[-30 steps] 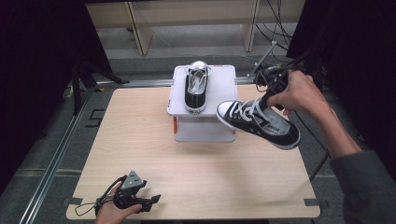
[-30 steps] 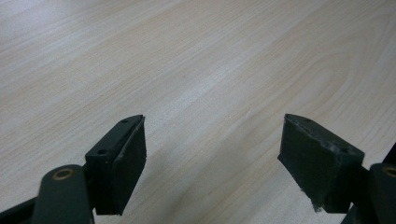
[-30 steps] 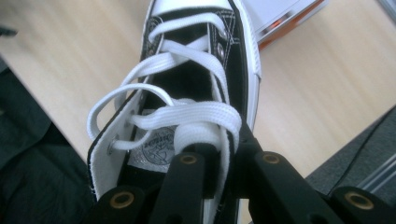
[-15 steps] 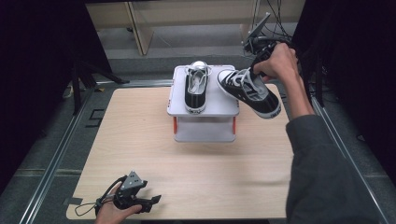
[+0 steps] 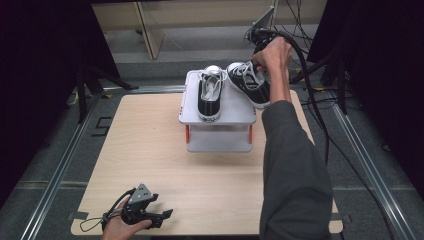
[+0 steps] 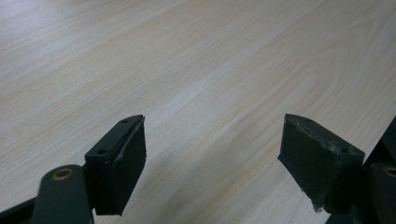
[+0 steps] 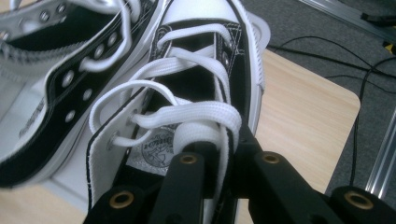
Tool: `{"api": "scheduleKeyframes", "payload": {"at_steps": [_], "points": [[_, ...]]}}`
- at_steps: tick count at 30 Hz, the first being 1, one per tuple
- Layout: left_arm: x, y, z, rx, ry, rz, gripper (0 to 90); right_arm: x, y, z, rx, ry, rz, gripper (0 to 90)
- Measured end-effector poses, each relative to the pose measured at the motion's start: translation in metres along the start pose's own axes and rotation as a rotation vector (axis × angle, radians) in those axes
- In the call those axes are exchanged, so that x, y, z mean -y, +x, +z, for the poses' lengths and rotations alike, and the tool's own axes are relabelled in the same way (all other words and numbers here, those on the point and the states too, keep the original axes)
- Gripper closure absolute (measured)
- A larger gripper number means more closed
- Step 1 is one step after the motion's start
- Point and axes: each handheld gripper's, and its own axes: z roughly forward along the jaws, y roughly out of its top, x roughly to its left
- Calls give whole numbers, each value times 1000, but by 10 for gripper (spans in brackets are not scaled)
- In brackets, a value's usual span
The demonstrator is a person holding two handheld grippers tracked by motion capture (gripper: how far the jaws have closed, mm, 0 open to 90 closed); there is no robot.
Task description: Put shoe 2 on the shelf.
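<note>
At the upper right of the high view, the right gripper is clenched on a black sneaker with white laces and white sole, while the left gripper stays released.

A light wooden table carries a grey two-level stand bearing one sneaker.

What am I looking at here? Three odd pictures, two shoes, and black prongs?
A person sits at a wooden table holding a hand-operated grasping tool in each hand. One picture looks down from above; the other two come from cameras riding on the tools. The right tool is shut on the tongue of a black-and-white sneaker, held at a small grey stand where the matching sneaker already sits. The left tool rests open near the table's front edge, with nothing between its prongs.
</note>
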Motion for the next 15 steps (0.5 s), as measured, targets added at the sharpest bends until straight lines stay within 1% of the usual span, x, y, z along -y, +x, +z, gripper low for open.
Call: {"api": "scheduleKeyframes", "payload": {"at_steps": [2,3,4,6,7,8,9,10,11,12,13,14,15], "points": [[-1,0,0,2,0,2,222,-5,1,6,1,-5,16,860],[-1,0,0,3,-1,2,222,-7,1,8,17,-11,0,860],[-1,0,-1,7,0,3,222,-9,2,10,7,-5,15,859],[-1,0,-1,8,0,2,222,-12,5,16,8,-8,15,859],[-1,0,-1,8,3,5,222,-13,8,18,7,1,15,859],[-1,0,-1,10,3,0,222,-13,11,19,18,15,21,858],[-1,0,-1,7,9,3,222,-13,11,19,20,13,5,857],[-1,-1,-1,8,9,-3,222,-12,11,19,0,14,16,856],[-1,-1,0,10,10,-6,222,-11,12,18,-5,17,17,853],[-1,-1,0,6,7,0,222,-9,16,18,-30,26,13,845],[-1,-1,0,5,9,8,222,-9,16,18,-30,26,13,845],[-1,-1,0,3,12,10,222,-8,17,19,-38,38,14,841],[-1,-1,1,6,6,6,221,-5,21,22,-57,52,18,833]]}}
